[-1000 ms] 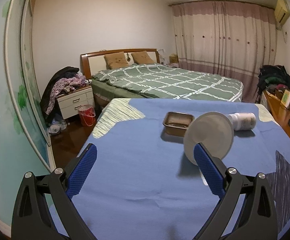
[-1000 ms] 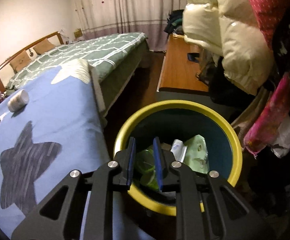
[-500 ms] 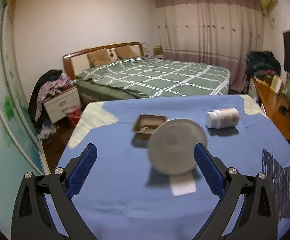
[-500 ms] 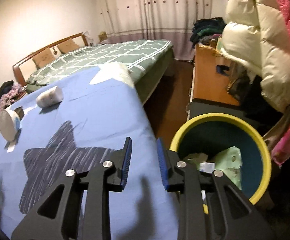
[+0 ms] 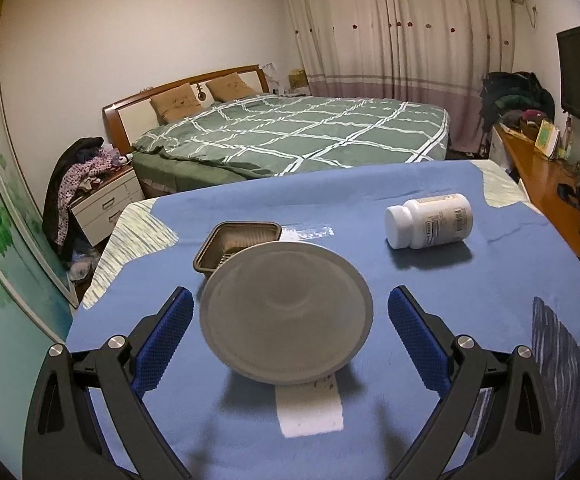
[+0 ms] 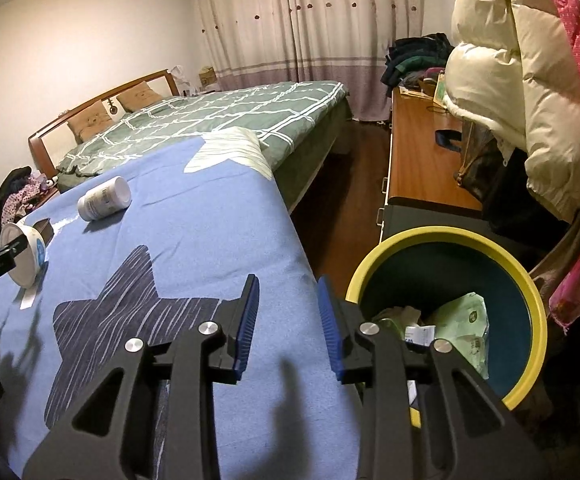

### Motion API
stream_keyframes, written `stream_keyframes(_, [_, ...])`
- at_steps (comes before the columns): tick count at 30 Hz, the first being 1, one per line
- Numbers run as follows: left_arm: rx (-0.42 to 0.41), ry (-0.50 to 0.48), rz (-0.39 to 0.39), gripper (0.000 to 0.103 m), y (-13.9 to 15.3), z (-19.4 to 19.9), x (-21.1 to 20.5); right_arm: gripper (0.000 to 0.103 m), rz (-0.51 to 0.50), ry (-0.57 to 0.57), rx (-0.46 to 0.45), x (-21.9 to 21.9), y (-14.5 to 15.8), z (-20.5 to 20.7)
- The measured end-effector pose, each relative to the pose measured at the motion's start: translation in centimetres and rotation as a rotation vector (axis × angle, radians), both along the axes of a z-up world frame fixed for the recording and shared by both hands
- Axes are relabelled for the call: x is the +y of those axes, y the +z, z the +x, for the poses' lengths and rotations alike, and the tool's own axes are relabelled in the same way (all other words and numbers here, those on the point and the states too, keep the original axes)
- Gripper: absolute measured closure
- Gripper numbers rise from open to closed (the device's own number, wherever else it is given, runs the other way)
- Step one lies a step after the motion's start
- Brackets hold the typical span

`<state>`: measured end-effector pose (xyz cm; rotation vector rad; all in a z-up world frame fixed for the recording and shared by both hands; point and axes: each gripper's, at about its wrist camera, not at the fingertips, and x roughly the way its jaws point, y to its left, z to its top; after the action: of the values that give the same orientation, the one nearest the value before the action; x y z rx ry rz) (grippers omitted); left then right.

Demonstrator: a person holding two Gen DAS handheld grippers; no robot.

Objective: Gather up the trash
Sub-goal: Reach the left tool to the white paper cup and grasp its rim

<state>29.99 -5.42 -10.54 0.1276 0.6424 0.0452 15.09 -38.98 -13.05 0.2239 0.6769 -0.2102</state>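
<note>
Left wrist view shows the left gripper (image 5: 290, 328) with its fingers spread wide, one on each side of a round white tub (image 5: 285, 312) that lies tipped on its side on the blue worktop (image 5: 430, 288), its flat bottom facing the camera; the pads do not touch it yet. Under its near edge lies a small white paper slip (image 5: 310, 414). Just behind the tub sits a small brown tray (image 5: 237, 242), and to the right, well apart, a white pill bottle (image 5: 430, 220) lies on its side. In the right wrist view the right gripper (image 6: 287, 320) hovers over the worktop edge with nothing between its fingers, and its jaws are opening. Just beside it, on the floor, stands the yellow-rimmed bin (image 6: 442, 236) — some wrappers are already inside. I judge the step in hand is the pickup of the tub by the left gripper. The next move calls for closing evenly across the tub's round wall — it is smooth and may roll or slip — and then carrying it across to the bin.
</note>
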Motion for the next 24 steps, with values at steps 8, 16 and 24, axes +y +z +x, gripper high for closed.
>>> stream_keyframes(8, [0.028,0.004,0.004,0.005,-0.7,1.0,-0.3,0.073,0.010,0.000,0.000,-0.1,-0.1,0.0])
stream_keyframes(16, [0.050,0.034,0.024,0.014,-1.0,1.8,-0.2,0.073,0.008,0.001,-0.001,-0.1,-0.1,0.0])
stream_keyframes(24, [0.083,0.027,-0.026,0.042,-1.3,2.0,0.2,0.073,0.021,0.001,-0.009,-0.1,-0.1,-0.1])
